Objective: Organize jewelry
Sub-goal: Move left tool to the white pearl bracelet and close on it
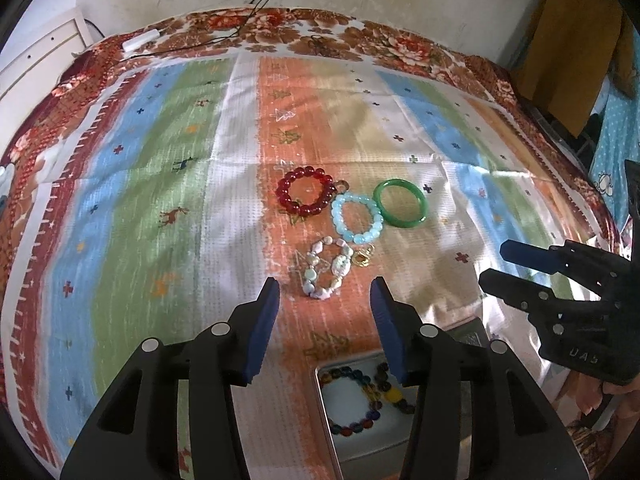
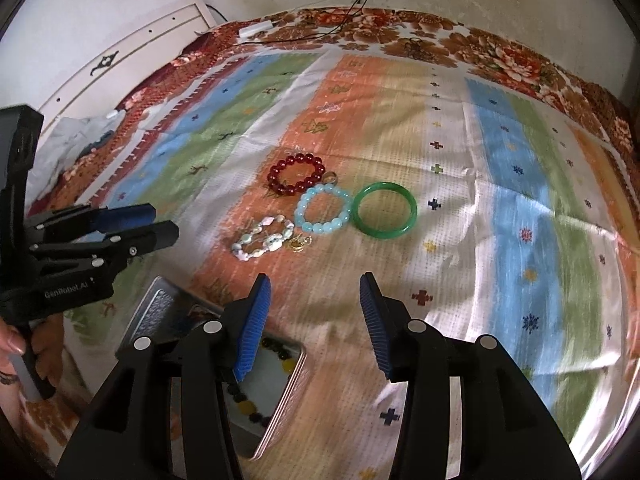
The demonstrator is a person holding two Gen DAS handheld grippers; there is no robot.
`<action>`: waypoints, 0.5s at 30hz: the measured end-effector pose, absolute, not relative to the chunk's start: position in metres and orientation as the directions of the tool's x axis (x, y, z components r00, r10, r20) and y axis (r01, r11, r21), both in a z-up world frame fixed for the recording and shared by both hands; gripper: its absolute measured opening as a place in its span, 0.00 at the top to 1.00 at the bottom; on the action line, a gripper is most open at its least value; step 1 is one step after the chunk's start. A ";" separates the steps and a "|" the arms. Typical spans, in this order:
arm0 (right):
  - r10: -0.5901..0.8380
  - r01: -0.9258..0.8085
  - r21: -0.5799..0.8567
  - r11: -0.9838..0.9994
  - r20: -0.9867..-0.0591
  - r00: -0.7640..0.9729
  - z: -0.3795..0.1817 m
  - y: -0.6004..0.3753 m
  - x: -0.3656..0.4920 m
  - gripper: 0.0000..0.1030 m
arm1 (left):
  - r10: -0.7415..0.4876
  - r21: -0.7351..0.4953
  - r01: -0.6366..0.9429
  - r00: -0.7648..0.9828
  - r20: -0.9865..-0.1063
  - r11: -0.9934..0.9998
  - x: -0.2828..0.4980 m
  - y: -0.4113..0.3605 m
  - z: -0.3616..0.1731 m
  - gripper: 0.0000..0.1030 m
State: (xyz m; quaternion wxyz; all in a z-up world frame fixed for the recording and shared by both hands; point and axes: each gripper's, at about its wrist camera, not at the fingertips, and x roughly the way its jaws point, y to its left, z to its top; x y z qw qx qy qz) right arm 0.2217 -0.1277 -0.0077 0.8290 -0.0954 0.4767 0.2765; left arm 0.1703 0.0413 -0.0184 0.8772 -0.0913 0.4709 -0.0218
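Jewelry is mostly waiting beyond the tin [image 1: 326, 412]: we are seeing one multicoloured bracelet [image 1: 362, 400] inside, while green bangle [image 1: 401, 202], red [image 1: 306, 196], blue [image 1: 356, 218], pale-stone bracelets [image 1: 326, 274] and gold piece [image 1: 363, 258] remain. We are holding left gripper [image 1: 325, 294] and right gripper [image 2: 316, 292] with jaws apart, empty.

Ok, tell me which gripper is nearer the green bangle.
Right, as a judgement. The right gripper has the green bangle ahead, slightly right of its open fingers. The left gripper sits on the far side of the tin, with the bangle farther off to its right.
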 end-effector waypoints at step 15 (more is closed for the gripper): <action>0.354 -0.531 0.145 0.835 -0.881 0.315 -0.034 -0.112 0.263 0.55 | -0.142 -0.171 -0.027 0.443 -0.885 0.985 0.218 0.047 -0.048 0.53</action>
